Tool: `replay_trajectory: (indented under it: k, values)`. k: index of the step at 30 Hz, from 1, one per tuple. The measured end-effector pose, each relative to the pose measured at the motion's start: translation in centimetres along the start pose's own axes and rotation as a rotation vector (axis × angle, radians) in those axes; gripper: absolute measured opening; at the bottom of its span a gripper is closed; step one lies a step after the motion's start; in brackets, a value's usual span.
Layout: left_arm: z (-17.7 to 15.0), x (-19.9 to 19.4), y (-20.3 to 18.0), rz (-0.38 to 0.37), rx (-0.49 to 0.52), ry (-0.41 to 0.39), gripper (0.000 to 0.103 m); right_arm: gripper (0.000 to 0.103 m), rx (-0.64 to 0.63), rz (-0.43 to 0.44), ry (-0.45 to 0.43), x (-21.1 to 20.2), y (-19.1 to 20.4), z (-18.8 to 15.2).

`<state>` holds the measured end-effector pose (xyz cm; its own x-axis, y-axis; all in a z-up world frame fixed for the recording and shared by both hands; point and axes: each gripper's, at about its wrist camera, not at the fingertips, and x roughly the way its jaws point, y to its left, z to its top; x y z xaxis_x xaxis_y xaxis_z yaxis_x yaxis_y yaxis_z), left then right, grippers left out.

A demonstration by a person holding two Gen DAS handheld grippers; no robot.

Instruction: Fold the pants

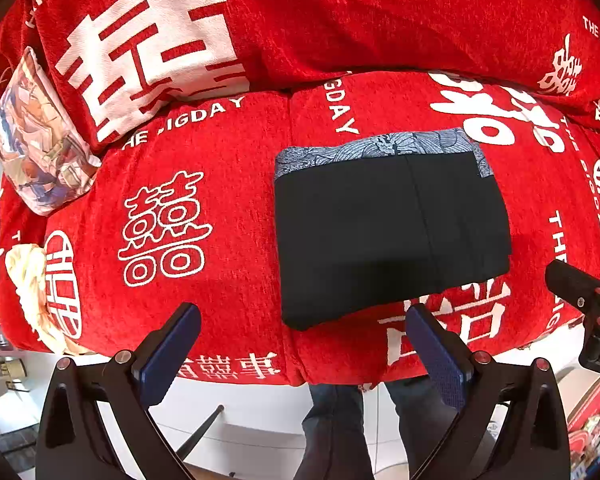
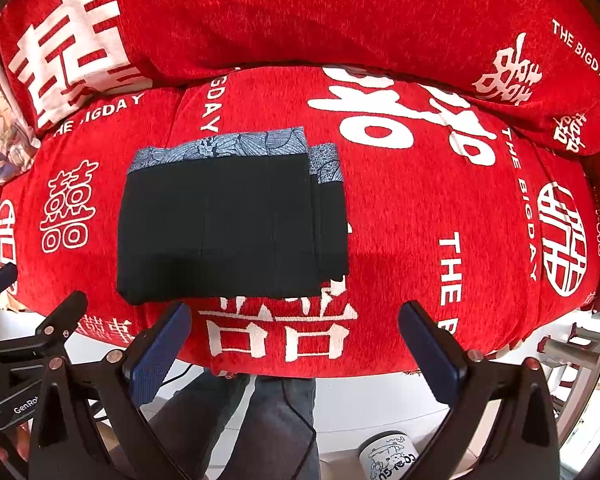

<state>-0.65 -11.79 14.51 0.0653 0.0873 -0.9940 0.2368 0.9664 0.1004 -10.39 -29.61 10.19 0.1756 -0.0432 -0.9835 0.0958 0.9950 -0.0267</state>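
Nearest the lens, left gripper (image 1: 303, 342): blue-padded fingers spread wide, holding nothing, hovering at the front edge of the red sofa cover (image 1: 228, 208). Right gripper (image 2: 295, 338): likewise spread apart and empty, just short of the same edge. Black pants (image 2: 228, 224), folded into a compact rectangle, lying flat on the seat cushion, blue patterned waistband (image 2: 220, 146) turned toward the backrest, apart from both grippers. Printed pillow (image 1: 40, 140) propped at the far left against the backrest. White mug (image 2: 388, 458) down on the floor.
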Motion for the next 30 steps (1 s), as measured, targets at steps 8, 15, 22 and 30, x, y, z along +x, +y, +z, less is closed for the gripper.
replay_trajectory:
  k: [8,15,22,30]
  values:
    - [0.07,-0.01,0.12,-0.002,-0.003,0.001,0.103,0.103,0.001,0.000,0.001,0.03,0.03,-0.02]
    - [-0.03,0.12,-0.11,-0.006,-0.002,0.000,0.103,0.103,0.001,-0.001,0.001,0.12,0.07,0.00]
    - [-0.05,0.17,-0.14,-0.007,-0.006,0.000,0.103,0.103,-0.002,-0.005,0.004,0.28,0.14,-0.15]
    - [-0.10,0.23,0.08,-0.020,-0.014,-0.005,0.103,0.103,-0.002,-0.005,0.005,0.43,0.24,-0.23]
